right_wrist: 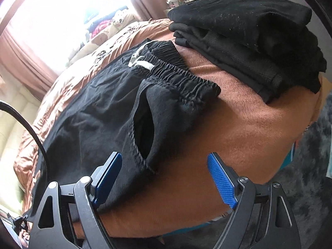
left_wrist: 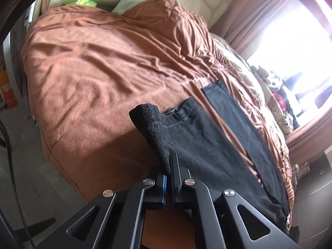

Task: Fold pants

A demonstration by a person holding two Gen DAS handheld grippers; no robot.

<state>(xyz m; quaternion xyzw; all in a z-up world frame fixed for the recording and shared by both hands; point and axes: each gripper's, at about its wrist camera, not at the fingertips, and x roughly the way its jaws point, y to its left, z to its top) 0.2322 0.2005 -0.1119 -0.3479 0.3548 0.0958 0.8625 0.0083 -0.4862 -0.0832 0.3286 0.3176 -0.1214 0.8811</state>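
- Closest to the left wrist camera, the left gripper (left_wrist: 170, 166) has its jaws pressed together on a ribbed black cuff (left_wrist: 152, 128) of the pants (left_wrist: 211, 145), which stands up in a fold above the fingertips.
- Left of that grip, the rust-brown blanket (left_wrist: 99, 68) spreads wide and wrinkled over the bed, with bare grey floor (left_wrist: 27, 145) at its near left edge.
- Right of the grip, the dark pants run away across the blanket; the second leg (left_wrist: 238, 120) lies as a flat strip a little apart, blanket showing between the two.
- Far right, pink curtains (left_wrist: 259, 14) frame a bright window (left_wrist: 294, 47).
- In the right wrist view, the right gripper (right_wrist: 164, 178) holds its jaws wide apart with nothing pinched; its left blue pad (right_wrist: 108, 176) sits over the pants fabric, its right blue pad (right_wrist: 223, 184) over bare blanket.
- Between and beyond the pads lie the pants' gaping side pocket (right_wrist: 143, 124) and the gathered elastic waistband (right_wrist: 178, 76) with a white drawstring (right_wrist: 141, 63).
- Far right, a stack of folded black garments (right_wrist: 249, 37) rests on the blanket, apart from the waistband.
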